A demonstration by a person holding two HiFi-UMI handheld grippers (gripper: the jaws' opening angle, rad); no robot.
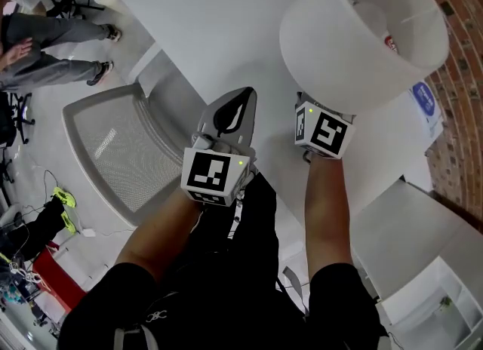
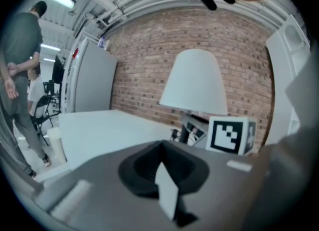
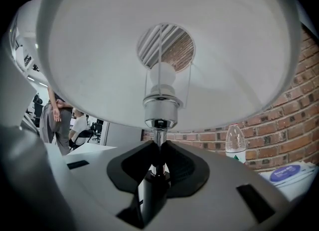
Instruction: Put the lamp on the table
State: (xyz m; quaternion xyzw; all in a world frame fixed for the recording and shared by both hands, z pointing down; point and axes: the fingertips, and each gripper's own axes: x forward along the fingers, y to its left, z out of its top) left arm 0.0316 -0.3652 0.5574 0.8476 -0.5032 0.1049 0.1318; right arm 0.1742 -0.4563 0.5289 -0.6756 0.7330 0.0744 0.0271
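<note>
Beside a red brick wall (image 2: 144, 75) stands one white tabletop (image 1: 219, 16). The right tool (image 3: 158, 150) clamps the stem of one white-shaded chrome lamp (image 1: 332, 47). The left tool (image 1: 241, 99) is closed and empty.

In the head view the shade of the lamp (image 1: 362, 32) hides its stem and the jaws of the right gripper (image 3: 158, 168). In the left gripper view the body of the left gripper (image 2: 167, 175) cuts off the lamp's base
</note>
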